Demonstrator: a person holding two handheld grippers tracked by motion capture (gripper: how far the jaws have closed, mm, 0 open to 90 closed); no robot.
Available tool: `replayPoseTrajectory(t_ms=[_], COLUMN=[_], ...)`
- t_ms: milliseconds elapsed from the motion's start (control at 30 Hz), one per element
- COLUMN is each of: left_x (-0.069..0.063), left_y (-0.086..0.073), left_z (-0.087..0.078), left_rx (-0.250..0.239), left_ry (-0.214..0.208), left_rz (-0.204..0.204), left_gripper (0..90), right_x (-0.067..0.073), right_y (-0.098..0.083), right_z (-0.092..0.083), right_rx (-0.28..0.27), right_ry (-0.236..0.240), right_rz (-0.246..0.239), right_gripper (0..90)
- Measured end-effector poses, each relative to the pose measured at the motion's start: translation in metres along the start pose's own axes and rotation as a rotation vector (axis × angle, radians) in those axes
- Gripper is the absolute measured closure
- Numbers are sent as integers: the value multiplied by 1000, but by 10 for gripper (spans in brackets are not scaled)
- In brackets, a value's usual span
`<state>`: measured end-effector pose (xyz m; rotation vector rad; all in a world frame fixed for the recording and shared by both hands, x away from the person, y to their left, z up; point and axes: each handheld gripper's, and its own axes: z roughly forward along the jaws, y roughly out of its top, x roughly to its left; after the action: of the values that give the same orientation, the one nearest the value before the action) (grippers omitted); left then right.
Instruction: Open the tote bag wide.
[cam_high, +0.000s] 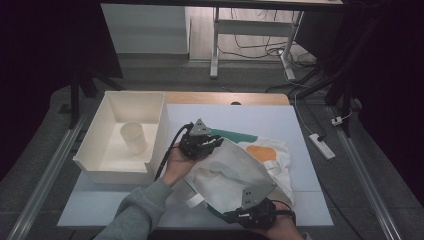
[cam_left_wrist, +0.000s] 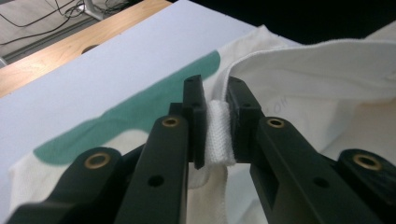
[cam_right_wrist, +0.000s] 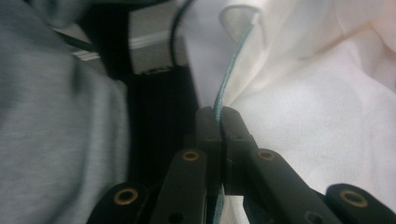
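Tote bag (cam_high: 250, 167) of cream canvas, teal and orange patches, lying rumpled on white board (cam_high: 280, 117); woven strap pinched by left gripper (cam_left_wrist: 216, 123), thin hem clamped by right gripper (cam_right_wrist: 218, 122).

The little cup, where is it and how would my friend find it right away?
Start at the white table and look to its left side, where a big cream-coloured bin with tall walls sits. The cup is inside that bin, near the middle. It is small, round and cream like the bin, and it is nothing like the floppy cloth bag that lies to the right.
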<state>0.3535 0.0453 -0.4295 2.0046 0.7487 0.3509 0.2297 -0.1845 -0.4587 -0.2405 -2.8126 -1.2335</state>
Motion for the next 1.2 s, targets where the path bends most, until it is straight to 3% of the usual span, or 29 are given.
replayPoseTrajectory(t_ms=[133, 200, 367, 567, 667, 900, 967, 1100, 1200], left_x=[-2, -2, 0, 1, 3, 10, 14, 18, 20], left_y=[1, 0, -1, -4, -5, -9, -11, -12, -14], left_z=[1, 3, 5, 10, 13, 23, 28, 32, 35], left_rx=[-7, 1, 9, 21, 27, 50, 61, 70, 80], left_ry=[5, 7, 0, -1, -1, 11, 17, 24, 28], left_rz=[4, 8, 4, 5, -2, -9, -17, -17, -22], left_gripper=[790, 790, 790, 789, 789, 789, 789, 788, 788], right_x=[0, -5, -8, -20, -23, -45, -57, -72, -75], right_y=[-1, -5, -7, -15, -17, -23, -24, -24, -25], right_z=[1, 4, 8, 13, 16, 23, 24, 23, 24], right_rx=[14, 15, 19, 32, 45, 85, 109, 106, 107], right_ry=[10, 14, -1, -44, -64, -117, -140, -139, -136], right_rz=[1, 32, 26, 67, 62, 78, 76, 92, 96], right_gripper=[872, 870, 866, 864, 864, 864, 864, 864, 864])
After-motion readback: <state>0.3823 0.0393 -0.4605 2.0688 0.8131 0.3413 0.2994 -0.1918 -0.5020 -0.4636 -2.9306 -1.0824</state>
